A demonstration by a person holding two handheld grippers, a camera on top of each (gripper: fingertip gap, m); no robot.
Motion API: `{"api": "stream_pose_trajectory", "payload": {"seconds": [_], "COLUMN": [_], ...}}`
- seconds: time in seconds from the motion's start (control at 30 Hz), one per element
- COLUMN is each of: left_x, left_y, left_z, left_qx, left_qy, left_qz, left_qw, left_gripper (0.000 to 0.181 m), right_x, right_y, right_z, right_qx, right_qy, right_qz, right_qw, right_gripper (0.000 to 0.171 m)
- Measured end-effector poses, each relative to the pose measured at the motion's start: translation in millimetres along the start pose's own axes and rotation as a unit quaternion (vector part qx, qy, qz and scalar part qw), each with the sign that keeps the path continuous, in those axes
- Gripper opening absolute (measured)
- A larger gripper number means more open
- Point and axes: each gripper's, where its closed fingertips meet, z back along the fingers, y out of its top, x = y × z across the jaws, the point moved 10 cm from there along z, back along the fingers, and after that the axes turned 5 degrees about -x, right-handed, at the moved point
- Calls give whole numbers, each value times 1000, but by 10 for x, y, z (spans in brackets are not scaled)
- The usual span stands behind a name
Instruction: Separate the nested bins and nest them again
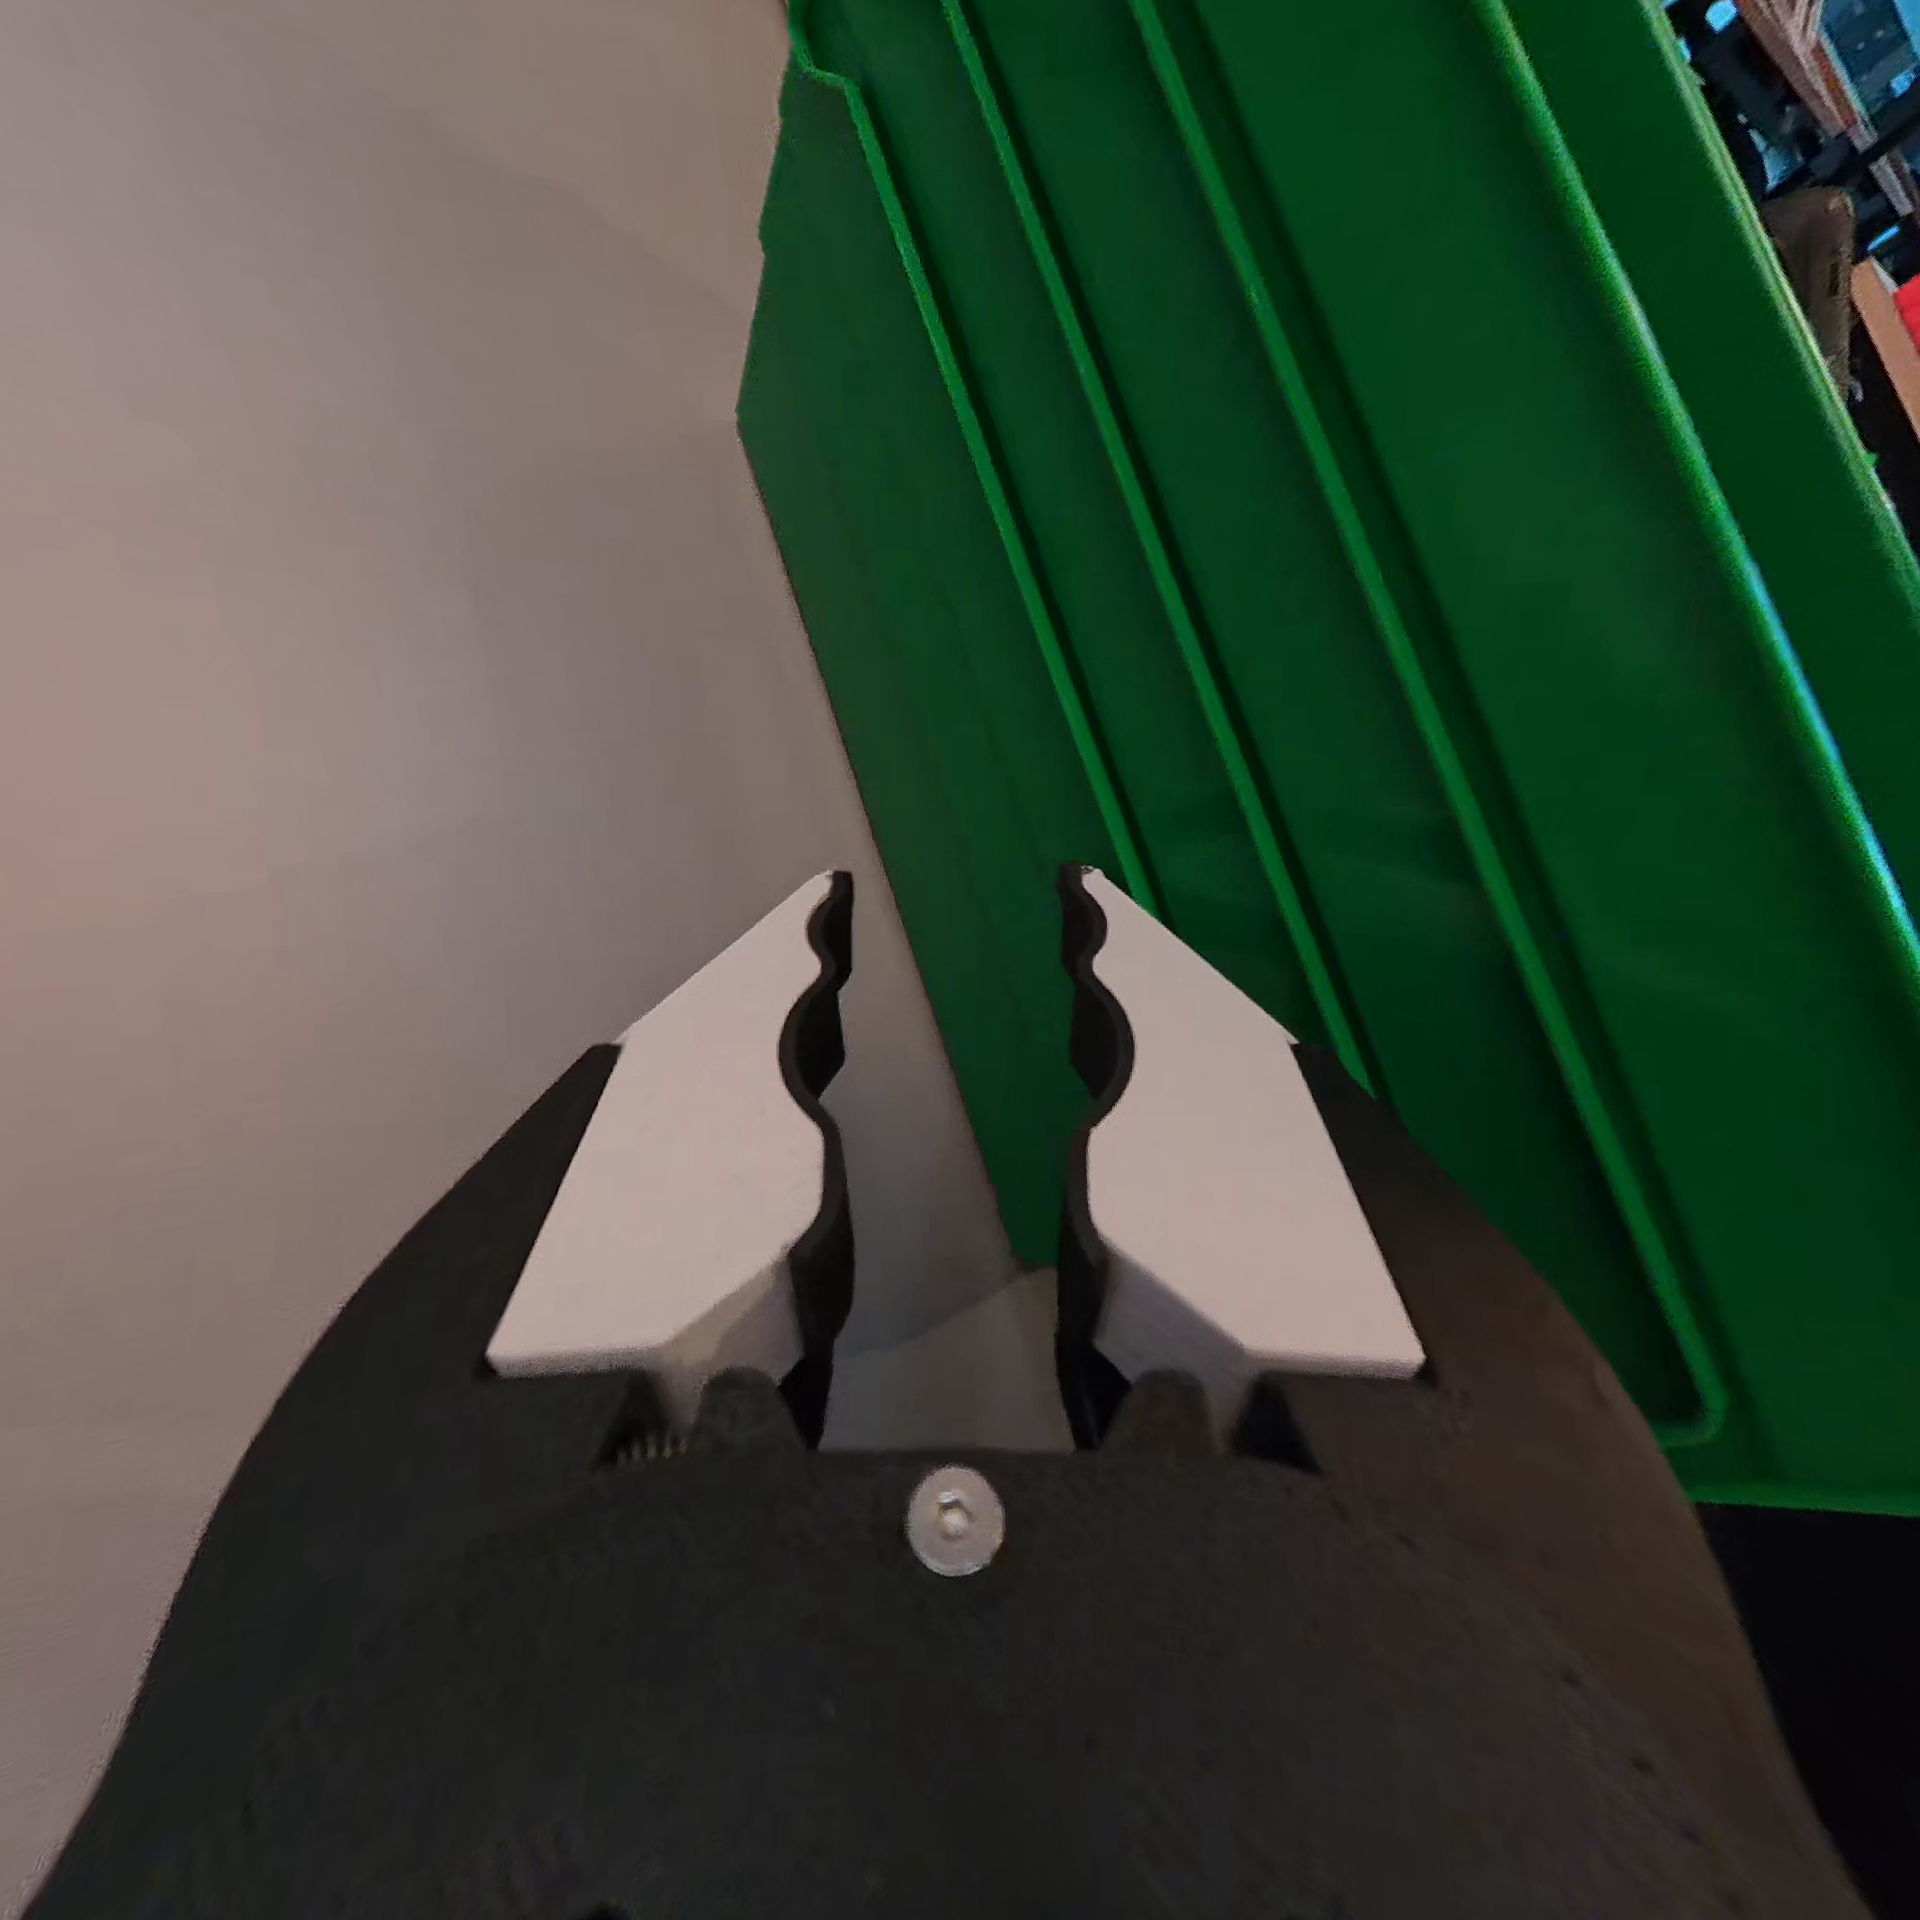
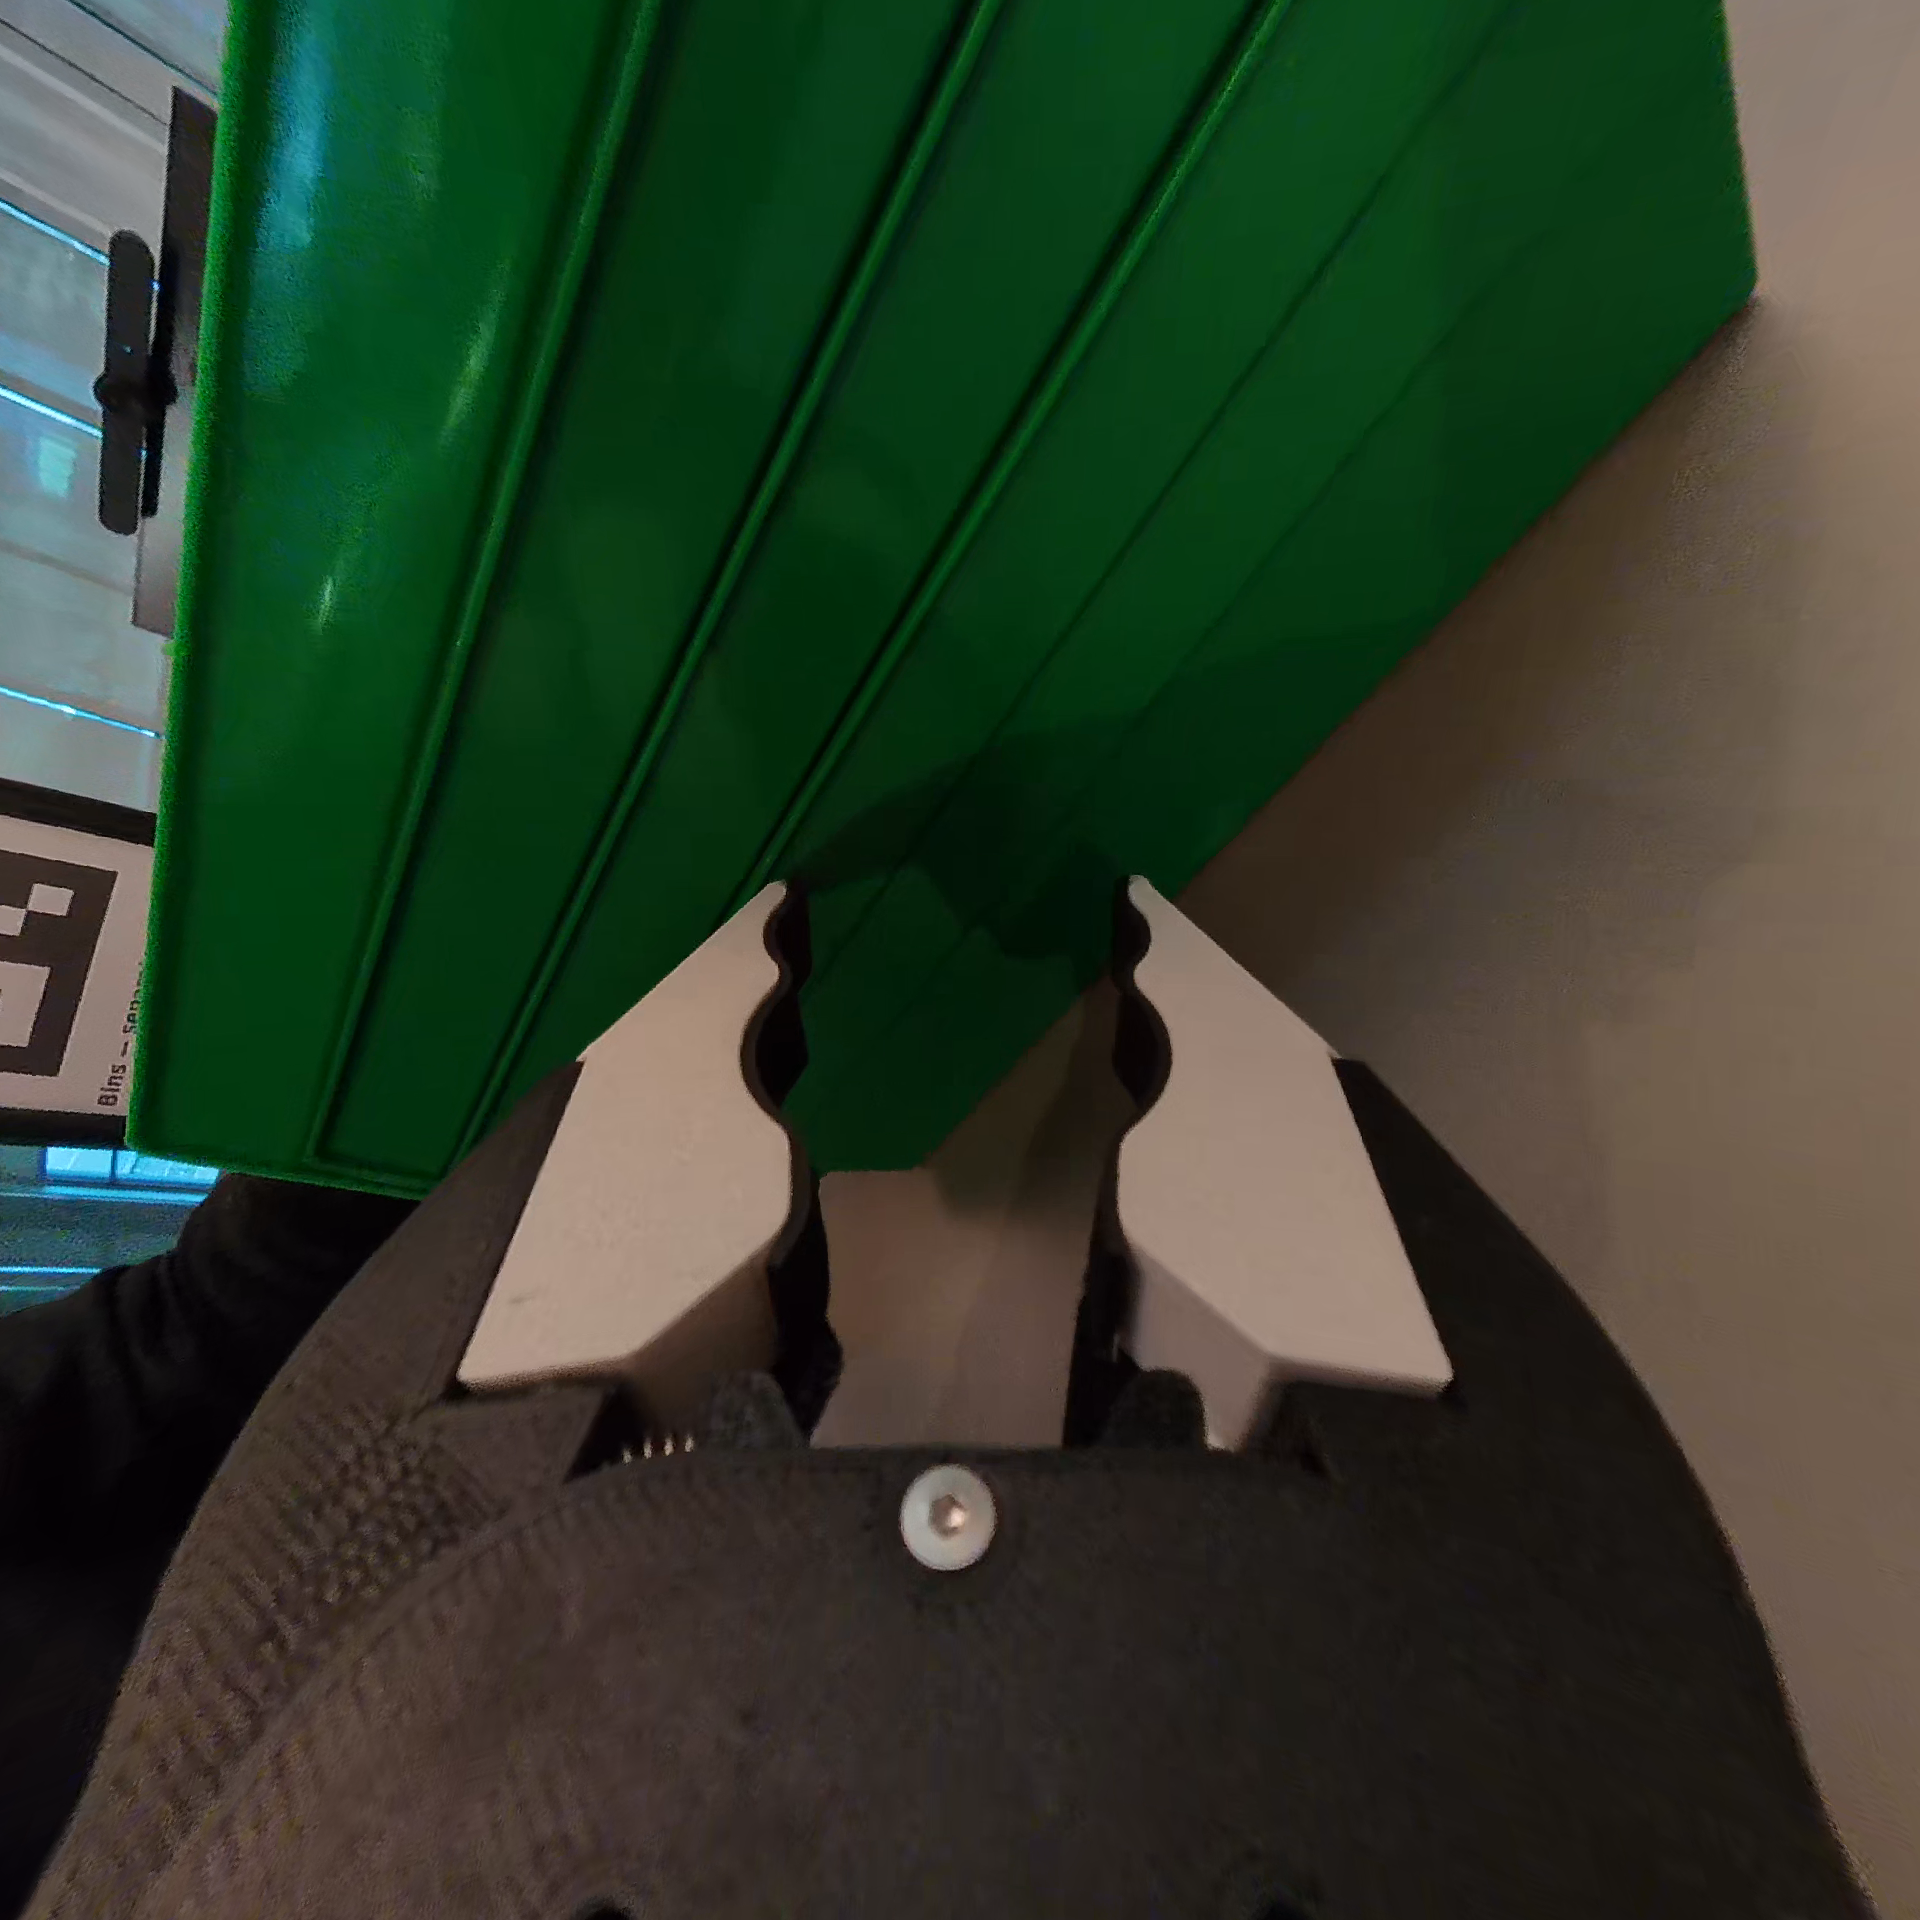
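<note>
The green bins point(image 1: 1351, 623) are flanked on the bench point(image 1: 364, 623) for a two-sided lift. The left tongs point(image 1: 956, 883) and the right tongs point(image 2: 956, 894) are spread, nothing gripped.

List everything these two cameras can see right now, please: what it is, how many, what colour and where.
Ribbed green plastic bins: nested stack, exact count unclear, green, tilted on the table, filling the upper right of the left wrist view and the upper middle of the right wrist view.
Smooth table surface: one, beige-grey, under and beside the bins.
Black-and-white square marker card: one, at the left edge of the right wrist view.
Dark sleeve: one, black, lower left of the right wrist view.
Left gripper: one, black with white fingers, open beside the bins.
Right gripper: one, same colours, open at the bins' edge.
</note>
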Motion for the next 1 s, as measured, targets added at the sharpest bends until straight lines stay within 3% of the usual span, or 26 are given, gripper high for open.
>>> {"api": "stream_pose_trajectory", "payload": {"seconds": [0.03, 0.3, 0.6, 0.7, 1.0], "left_x": [-50, -383, -596, -665, -742], "left_y": [-5, -45, -127, -222, -222], "left_z": [38, 297, 441, 432, 501], "left_qx": [4, 33, 29, -26, -5], "left_qy": [4, 30, 33, 51, 45], "left_qz": [6, 43, 74, 88, 101], "left_qw": [1000, 998, 996, 994, 994], "left_gripper": [41, 40, 47, 61, 75], "right_x": [-20, -148, -235, -240, -288], "right_y": [18, 139, 231, 263, 224], "right_z": [-59, -505, -723, -750, -771], "right_qx": [-3, -22, -32, -30, -36], "right_qy": [1, 9, 4, 7, 2], "right_qz": [2, 10, 24, 24, 31], "right_qw": [1000, 1000, 999, 999, 999], "right_gripper": [57, 61, 59, 56, 63]}}
